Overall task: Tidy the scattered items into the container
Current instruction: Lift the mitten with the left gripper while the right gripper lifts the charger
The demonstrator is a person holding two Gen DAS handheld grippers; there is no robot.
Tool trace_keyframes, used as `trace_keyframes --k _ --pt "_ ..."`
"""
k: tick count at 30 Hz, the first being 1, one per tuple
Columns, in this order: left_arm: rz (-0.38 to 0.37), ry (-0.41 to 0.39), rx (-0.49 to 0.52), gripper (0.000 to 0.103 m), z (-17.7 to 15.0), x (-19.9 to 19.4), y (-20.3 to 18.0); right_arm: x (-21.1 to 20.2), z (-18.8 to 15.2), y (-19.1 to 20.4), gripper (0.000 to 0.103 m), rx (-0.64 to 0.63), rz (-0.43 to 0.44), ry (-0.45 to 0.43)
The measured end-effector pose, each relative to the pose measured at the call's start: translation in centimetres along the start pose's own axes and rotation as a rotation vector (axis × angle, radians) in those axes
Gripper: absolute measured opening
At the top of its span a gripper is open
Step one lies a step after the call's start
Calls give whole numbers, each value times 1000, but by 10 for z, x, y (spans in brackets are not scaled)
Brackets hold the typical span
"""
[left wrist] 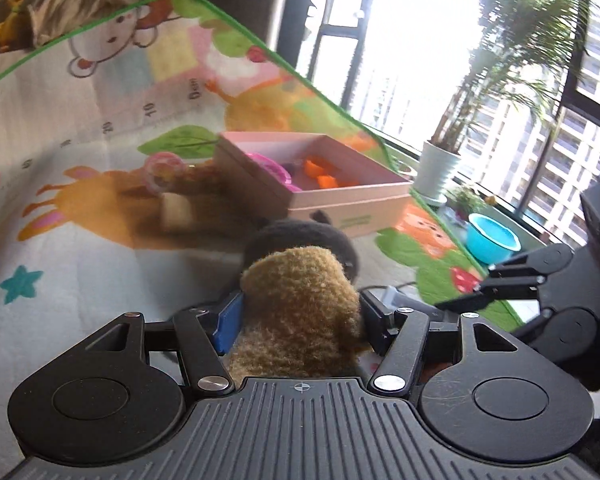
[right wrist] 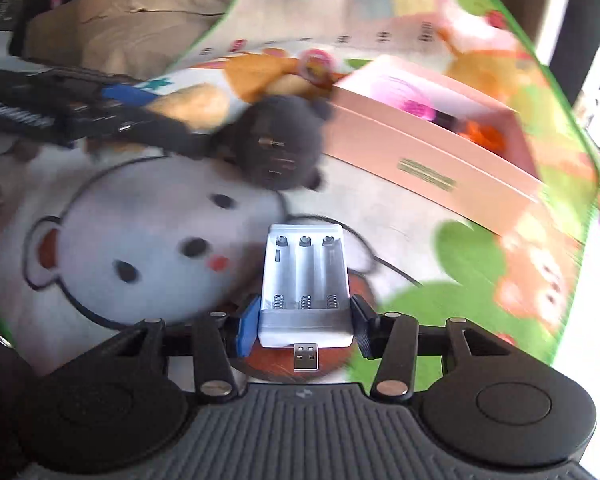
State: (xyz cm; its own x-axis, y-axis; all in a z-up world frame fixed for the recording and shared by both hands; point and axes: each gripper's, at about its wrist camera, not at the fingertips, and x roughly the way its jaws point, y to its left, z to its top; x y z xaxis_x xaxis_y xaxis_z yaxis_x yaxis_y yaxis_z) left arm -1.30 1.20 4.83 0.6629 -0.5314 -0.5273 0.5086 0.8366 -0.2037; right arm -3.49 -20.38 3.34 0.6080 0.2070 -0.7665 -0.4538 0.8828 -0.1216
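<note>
Left wrist view: the left gripper (left wrist: 300, 316) fingers clamp a brown plush toy (left wrist: 300, 312), the pink box (left wrist: 332, 196) just ahead. Right wrist view: the right gripper (right wrist: 306, 320) fingers pinch a white battery charger (right wrist: 304, 276); the box lies ahead-right.

box contents (left wrist: 316, 174) blurred, perhaps toys, plush toy's (left wrist: 300, 312) lower half hidden

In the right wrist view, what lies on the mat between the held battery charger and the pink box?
Nothing lies there: between the battery charger in the right gripper and the pink box, the right wrist view shows only bare play mat.
</note>
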Motion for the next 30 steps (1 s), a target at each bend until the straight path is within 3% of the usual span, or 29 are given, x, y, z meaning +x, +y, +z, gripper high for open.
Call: trace_keyframes --k 3,5,8,10,12,15,20,27,30 --pt "-65 20 57 68 3 15 -25 -5 -13 -14 50 30 -88 -19" --pt "-91 32 76 68 5 29 -37 -7 -21 -23 64 44 -130 -40" --pt "-124 70 91 69 8 56 -51 -6 -31 -33 75 62 -184 -64" --pt "-141 107 102 80 8 73 -57 -4 -32 -37 83 73 -206 -74" --pt "-138 135 103 86 7 87 -58 -5 -36 -39 91 86 -225 -86" --pt "-118 140 74 86 11 98 -52 -1 -39 -44 97 119 -231 -105" --pt "11 83 25 94 22 88 -29 4 -35 -47 97 171 -188 -130" --pt "323 43 -64 95 31 58 34 9 -33 -40 99 165 -148 -129" --pt "326 33 -79 96 32 42 44 7 -36 -42 102 150 -149 -117"
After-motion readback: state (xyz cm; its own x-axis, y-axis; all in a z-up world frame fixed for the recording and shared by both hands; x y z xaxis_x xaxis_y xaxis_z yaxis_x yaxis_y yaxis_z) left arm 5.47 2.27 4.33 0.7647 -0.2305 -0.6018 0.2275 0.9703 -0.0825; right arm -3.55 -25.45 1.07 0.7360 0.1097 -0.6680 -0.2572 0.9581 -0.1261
